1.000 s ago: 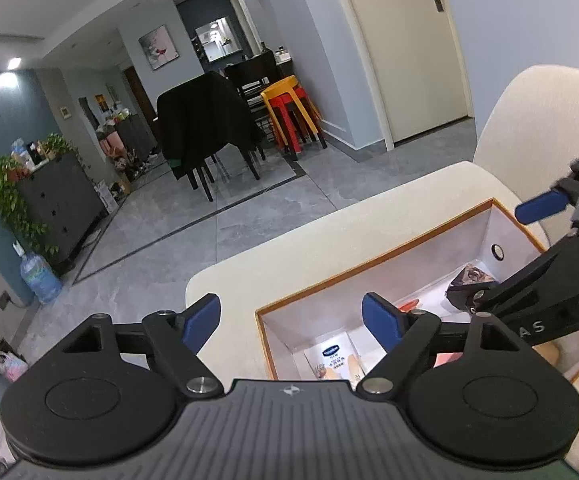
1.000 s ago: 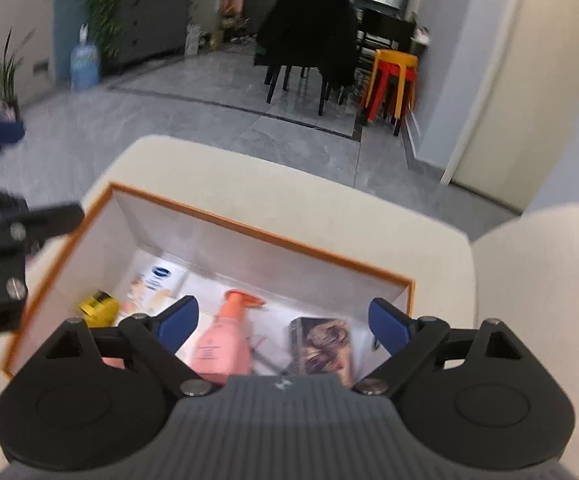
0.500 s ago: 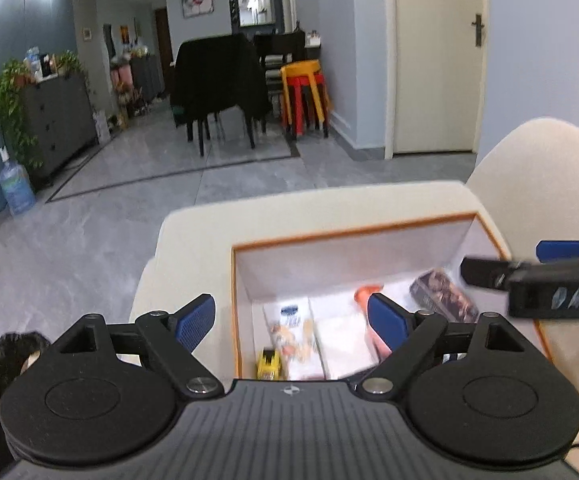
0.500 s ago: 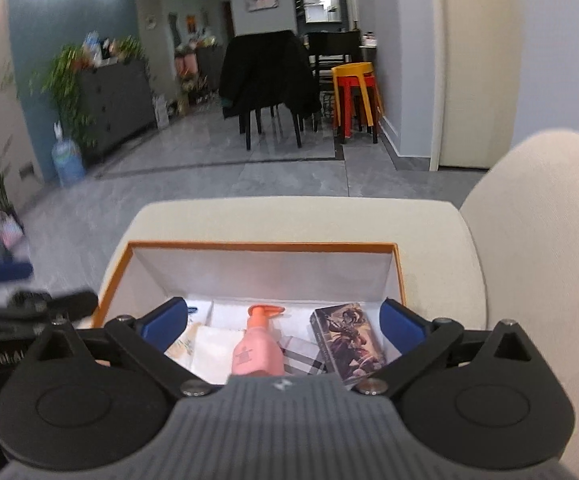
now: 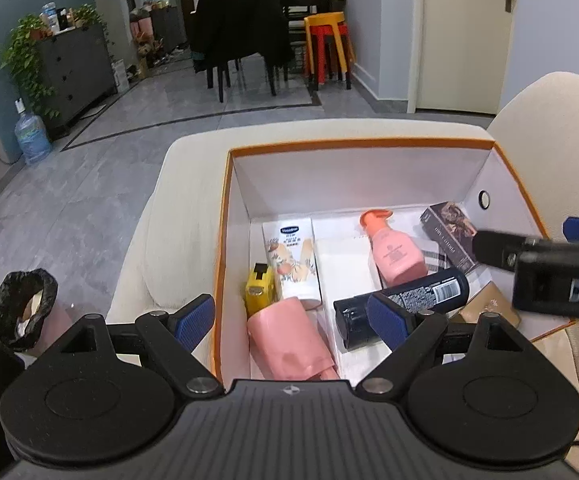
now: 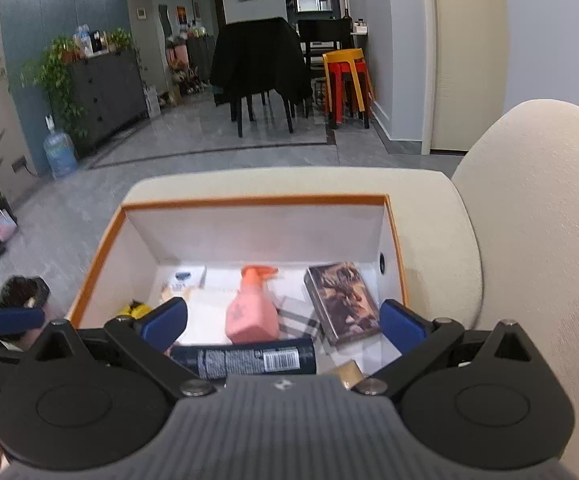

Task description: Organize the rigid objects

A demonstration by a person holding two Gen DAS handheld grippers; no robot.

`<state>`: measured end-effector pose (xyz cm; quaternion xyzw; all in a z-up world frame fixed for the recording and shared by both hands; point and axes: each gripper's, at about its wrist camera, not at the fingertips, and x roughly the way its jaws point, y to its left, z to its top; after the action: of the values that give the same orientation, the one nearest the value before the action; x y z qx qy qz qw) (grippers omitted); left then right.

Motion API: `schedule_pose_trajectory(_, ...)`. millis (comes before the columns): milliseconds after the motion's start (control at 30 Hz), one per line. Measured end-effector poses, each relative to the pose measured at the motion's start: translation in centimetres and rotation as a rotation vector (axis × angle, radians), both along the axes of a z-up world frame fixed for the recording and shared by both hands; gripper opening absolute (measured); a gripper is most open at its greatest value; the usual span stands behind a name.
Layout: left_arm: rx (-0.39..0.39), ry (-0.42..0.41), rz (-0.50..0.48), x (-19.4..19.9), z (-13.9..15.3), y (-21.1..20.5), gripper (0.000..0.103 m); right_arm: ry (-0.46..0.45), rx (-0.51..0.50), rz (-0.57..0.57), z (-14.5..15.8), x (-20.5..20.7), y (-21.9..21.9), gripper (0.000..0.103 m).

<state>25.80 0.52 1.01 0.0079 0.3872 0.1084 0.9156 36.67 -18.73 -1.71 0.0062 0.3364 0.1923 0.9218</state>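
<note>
Grippers hang side by side over an orange-rimmed box [image 5: 369, 145] that sits on a cream sofa seat [image 5: 177, 184]. The left gripper [image 5: 291, 316] has its jaws spread wide, one blue pad outside the box's left wall and the other above a black spray can [image 5: 405, 300]; nothing is between them that they press on. The right gripper [image 6: 283, 320] is likewise spread wide and empty, its jaws having just been opening, as the left's have too.

Inside the box lie the can on its side, a pink pump bottle [image 5: 393, 248] beyond it, a white carton with a blue logo [image 5: 293, 256] to the left, a yellow tape measure [image 5: 259, 290] just beside that carton, and a pink soft pouch [image 5: 293, 344] nearest the left camera. A dark patterned box [image 6: 343, 304] lies toward the right wall (a checked cloth shows under its edge), and a tan item [image 5: 489, 308] near the front right corner, possibly a small carton, is too hidden to name. A bin with a black liner [image 5: 25, 304] stands on the floor.
</note>
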Motion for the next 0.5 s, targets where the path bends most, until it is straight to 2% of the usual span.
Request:
schedule_pose_trajectory(233, 0.057, 0.017, 0.063, 0.6, -0.5, -0.8, 0.101, 0.043, -0.028, -0.027, -0.9, 0.0, 0.4, 0.100)
schedule_pose_trajectory(500, 0.029, 0.020, 0.062, 0.6, -0.6, -1.2, 0.101, 0.061, -0.040, -0.030, -1.2, 0.2, -0.1, 0.100)
